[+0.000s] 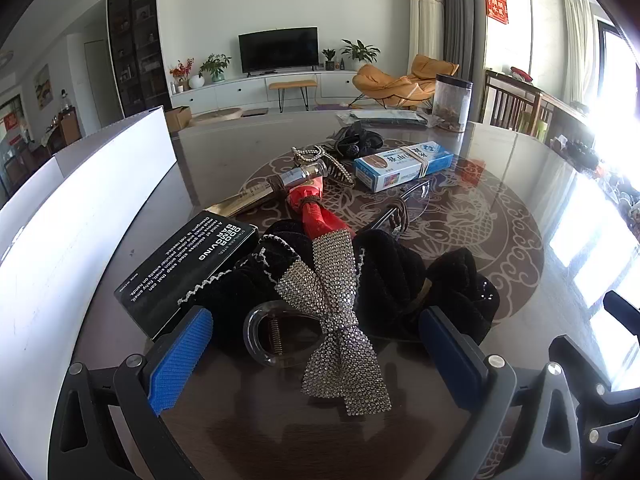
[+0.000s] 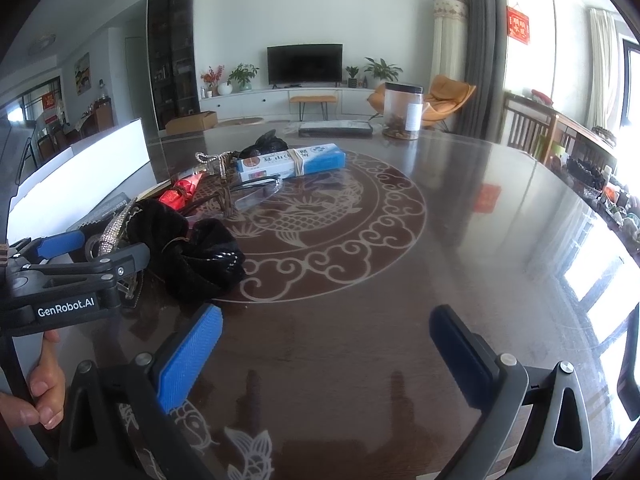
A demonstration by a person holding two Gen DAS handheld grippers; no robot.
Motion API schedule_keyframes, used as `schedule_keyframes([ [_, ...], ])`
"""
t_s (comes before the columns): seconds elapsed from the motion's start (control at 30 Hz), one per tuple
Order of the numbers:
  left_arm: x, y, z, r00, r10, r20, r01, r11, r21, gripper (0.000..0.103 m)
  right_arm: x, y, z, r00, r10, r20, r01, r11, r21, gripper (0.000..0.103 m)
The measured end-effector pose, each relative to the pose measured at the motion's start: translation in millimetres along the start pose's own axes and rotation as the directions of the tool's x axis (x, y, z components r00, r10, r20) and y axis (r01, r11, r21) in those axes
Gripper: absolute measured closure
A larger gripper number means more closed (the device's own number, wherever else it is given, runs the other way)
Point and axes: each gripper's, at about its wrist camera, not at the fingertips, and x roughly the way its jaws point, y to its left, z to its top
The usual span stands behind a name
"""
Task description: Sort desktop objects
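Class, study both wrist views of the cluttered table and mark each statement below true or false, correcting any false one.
1. The left tongs stand open around the rhinestone bow clip. True.
2. The right tongs grip the blue and white box. False: they are open over bare table; the box lies further off.
3. A black box with white lettering lies to the left of the bow clip in the left wrist view. True.
4. The clear jar with a black lid lies tipped over. False: it stands upright at the far side.
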Motion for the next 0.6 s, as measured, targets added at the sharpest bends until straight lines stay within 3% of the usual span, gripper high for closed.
schedule_keyframes([
  [0.6, 8.6, -3.9, 6.1, 1.000, 0.013, -0.023, -0.013, 1.000, 0.007, 0.000, 3.5, -1.4, -0.4, 1.000, 0.011, -0.014, -0.011, 1.000, 0.008, 0.000],
])
